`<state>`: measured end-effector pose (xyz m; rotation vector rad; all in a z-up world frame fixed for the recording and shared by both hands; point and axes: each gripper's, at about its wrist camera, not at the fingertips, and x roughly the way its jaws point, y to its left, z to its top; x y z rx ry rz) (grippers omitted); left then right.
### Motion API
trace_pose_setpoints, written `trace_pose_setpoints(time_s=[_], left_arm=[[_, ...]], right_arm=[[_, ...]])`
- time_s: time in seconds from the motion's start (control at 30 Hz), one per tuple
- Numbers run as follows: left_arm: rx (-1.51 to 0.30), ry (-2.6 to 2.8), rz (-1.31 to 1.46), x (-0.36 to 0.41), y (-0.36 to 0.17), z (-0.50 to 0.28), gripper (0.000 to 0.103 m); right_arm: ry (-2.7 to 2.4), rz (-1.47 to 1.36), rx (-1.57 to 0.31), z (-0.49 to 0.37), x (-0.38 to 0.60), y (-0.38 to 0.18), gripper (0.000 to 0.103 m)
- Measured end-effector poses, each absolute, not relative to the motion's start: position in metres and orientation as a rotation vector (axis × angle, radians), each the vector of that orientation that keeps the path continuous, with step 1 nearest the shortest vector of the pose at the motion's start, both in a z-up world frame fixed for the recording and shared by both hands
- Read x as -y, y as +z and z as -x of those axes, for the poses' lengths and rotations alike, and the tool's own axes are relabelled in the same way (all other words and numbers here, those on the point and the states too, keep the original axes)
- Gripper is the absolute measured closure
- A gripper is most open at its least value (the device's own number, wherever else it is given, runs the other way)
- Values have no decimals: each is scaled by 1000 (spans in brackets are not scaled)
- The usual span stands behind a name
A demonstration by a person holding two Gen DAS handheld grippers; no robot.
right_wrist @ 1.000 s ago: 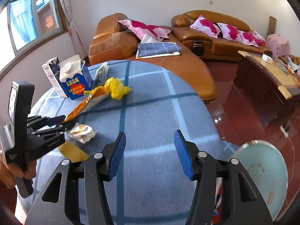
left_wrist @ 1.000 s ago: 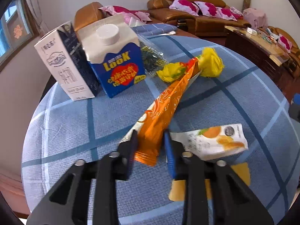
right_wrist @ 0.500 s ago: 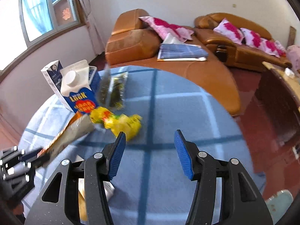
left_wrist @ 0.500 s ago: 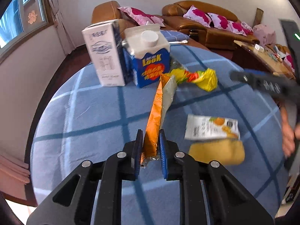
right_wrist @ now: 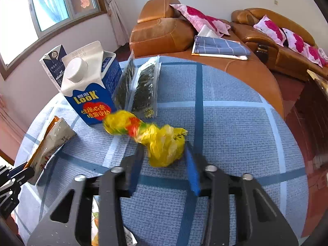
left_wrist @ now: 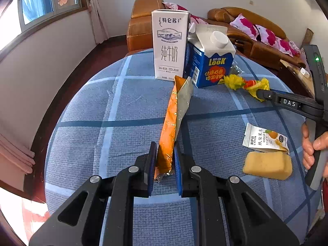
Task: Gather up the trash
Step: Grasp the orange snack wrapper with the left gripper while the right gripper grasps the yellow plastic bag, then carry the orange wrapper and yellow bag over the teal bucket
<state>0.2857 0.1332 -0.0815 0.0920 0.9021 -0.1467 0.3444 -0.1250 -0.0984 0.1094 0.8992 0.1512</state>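
My left gripper [left_wrist: 165, 149] is shut on the lower end of a long orange snack wrapper [left_wrist: 172, 119], which stands up off the blue checked tablecloth [left_wrist: 86, 135]. The right wrist view shows the same wrapper [right_wrist: 51, 141] at the left edge, in the left gripper [right_wrist: 26, 169]. A crumpled yellow wrapper [right_wrist: 147, 133] lies between the fingers of my right gripper [right_wrist: 164, 144], whose jaws are closing. The pads stand close on either side without clearly pressing it. In the left wrist view the right gripper [left_wrist: 260, 94] reaches that yellow wrapper [left_wrist: 246, 83].
A white milk carton [left_wrist: 169, 45] and a blue Look carton [left_wrist: 209, 61] stand at the table's far side, with seaweed packets [right_wrist: 143, 88] beside them. A jelly packet [left_wrist: 264, 139] and a yellow sponge [left_wrist: 268, 165] lie by a person's hand [left_wrist: 309, 149]. Brown sofas stand behind.
My left gripper shut on the orange wrapper and raised it upright. The right gripper swung left across the table to the yellow wrapper, and its jaws narrowed around it.
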Motion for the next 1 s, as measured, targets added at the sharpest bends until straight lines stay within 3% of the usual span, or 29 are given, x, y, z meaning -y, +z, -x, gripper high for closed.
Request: trace_pose_setpoints(time_s=[0.57,1.0], left_arm=[[-824,-107,-165,-96,-51,-233,87],[-813,-150,-185,-50,-41,-173,87]], right_arm=[[-82,-163,-735,-216,162,-42,71],[-228,-220,-712,-112,194,-42,71]])
